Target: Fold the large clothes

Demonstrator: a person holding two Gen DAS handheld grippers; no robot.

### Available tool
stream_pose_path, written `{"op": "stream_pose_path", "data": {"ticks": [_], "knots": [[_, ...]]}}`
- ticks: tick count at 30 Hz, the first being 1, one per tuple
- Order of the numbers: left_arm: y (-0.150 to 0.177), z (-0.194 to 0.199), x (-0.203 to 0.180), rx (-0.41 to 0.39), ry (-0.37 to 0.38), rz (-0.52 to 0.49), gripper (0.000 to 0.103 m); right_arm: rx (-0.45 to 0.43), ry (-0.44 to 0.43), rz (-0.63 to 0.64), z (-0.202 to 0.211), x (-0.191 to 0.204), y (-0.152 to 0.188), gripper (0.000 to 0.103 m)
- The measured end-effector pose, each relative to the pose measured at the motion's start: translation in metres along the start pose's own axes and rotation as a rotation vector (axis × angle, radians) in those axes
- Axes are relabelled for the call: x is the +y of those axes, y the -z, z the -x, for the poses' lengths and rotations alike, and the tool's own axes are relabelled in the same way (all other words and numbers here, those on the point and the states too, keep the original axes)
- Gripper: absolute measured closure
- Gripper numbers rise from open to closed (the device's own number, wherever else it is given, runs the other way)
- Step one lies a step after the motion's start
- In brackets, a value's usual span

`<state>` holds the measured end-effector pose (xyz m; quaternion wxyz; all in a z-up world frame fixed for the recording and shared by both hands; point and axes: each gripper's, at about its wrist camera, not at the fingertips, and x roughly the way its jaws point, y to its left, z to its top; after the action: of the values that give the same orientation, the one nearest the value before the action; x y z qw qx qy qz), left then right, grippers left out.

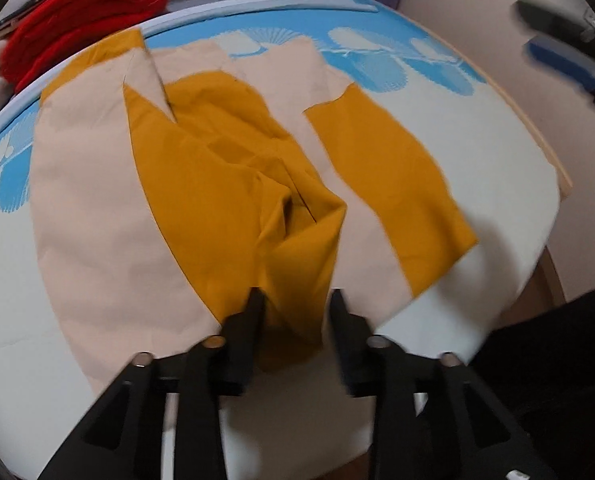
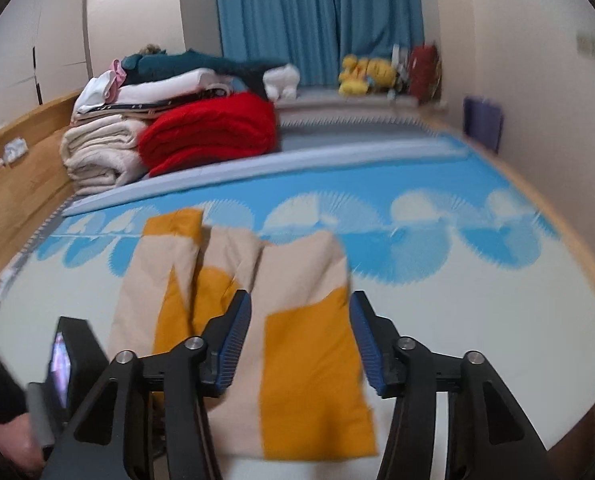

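Note:
A large beige and mustard-yellow garment lies spread on a white and blue sheet, with a rumpled yellow part in the middle. It also shows in the right wrist view. My left gripper is open low over the near edge, its black fingers either side of a yellow fold. My right gripper is open and empty, held above the garment's near right part. It shows blurred at the top right of the left wrist view.
The bed sheet covers the work surface. A folded red blanket and a stack of white and dark textiles lie at the far left. Plush toys sit by a blue curtain. A wooden bed frame runs along the left.

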<state>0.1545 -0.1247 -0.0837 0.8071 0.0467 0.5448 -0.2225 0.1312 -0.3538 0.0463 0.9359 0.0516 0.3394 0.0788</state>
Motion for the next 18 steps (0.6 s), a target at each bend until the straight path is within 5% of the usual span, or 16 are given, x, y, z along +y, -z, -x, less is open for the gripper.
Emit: {"op": "stream_pose_path", "data": {"ticks": [2, 5, 11, 14, 18], "knots": [[0.003, 0.023, 0.003, -0.021, -0.010, -0.014, 0.047, 0.047, -0.056, -0.029, -0.010, -0.003, 0.004, 0.043], [0.010, 0.060, 0.013, -0.083, -0.036, -0.049, 0.044, 0.095, -0.102, -0.054, -0.026, -0.001, 0.011, 0.039], [0.014, 0.094, 0.068, -0.157, -0.207, -0.020, 0.042, 0.256, -0.286, -0.146, -0.071, 0.019, 0.026, 0.030], [0.019, 0.084, 0.100, -0.130, -0.255, 0.080, 0.042, 0.369, -0.380, -0.191, -0.100, 0.034, 0.037, 0.029], [0.023, 0.078, 0.125, -0.092, -0.258, 0.194, 0.042, 0.459, -0.388, -0.170, -0.128, 0.059, 0.050, 0.029]]}}
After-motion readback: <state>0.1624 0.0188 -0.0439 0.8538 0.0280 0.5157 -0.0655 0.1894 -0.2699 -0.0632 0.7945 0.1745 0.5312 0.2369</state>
